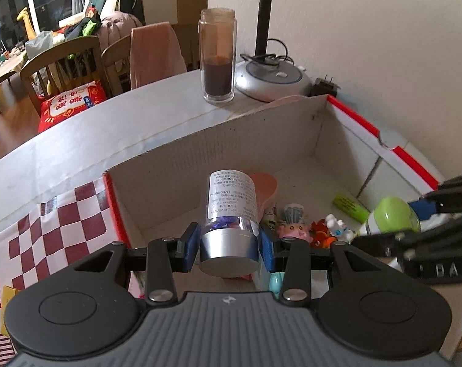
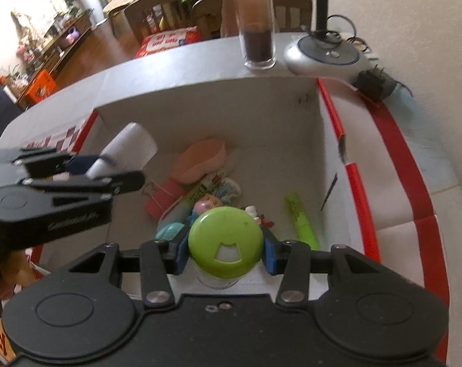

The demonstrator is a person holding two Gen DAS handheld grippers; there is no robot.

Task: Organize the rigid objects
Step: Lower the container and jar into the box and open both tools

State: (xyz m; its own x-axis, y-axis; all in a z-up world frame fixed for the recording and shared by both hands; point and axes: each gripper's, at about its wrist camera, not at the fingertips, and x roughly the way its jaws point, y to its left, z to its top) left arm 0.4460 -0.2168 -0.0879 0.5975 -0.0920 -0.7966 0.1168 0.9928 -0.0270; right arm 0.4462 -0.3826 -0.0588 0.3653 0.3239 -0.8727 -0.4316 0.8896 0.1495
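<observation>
We hold both over the cardboard box [image 1: 261, 140]: left gripper [image 1: 229, 244] pinching a silver-capped vial [image 1: 231, 211], right gripper [image 2: 226, 252] pinching a green-lidded jar [image 2: 224, 241]. Risk: released, the vial strikes the toy figures [image 1: 310, 229] at 3 o'clock and rolls.

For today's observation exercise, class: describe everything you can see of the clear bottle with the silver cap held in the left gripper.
The clear plastic bottle with the silver metal cap is a small cylinder wrapped in a white printed label, with colourful small pieces showing through near the cap. It is clamped between the blue pads of the left gripper, gripped just above the cap. The cap's flat end faces the camera and the body tilts away, over the open white cardboard box with red edges. Nothing else visibly touches it.
</observation>
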